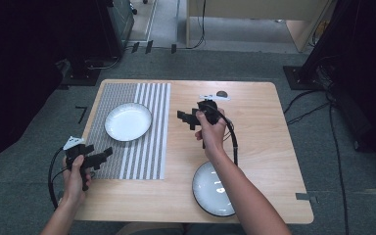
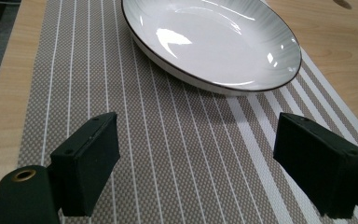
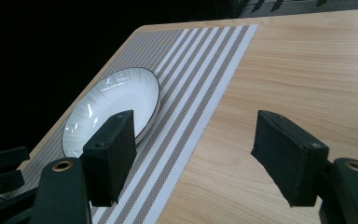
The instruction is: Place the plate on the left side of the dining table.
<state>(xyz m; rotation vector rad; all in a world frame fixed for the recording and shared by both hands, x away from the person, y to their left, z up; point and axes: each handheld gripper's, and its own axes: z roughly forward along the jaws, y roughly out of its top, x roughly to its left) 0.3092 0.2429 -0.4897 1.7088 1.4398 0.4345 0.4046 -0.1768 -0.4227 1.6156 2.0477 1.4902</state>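
Table (image 1: 269,142): light wood-grain, smooth matt. Placemat (image 2: 182,154): woven striped textile (coarse weave). Plate (image 2: 214,42): glossy white glazed ceramic. Jaw pads: matt black.

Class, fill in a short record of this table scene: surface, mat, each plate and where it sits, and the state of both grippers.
Surface: wooden table
Mat: striped placemat, on the table's left half
Plate one: white plate on the placemat
Plate two: second plate on bare wood at the near edge
Left gripper: open, empty, over the placemat's near left part
Right gripper: open, empty, above mid-table
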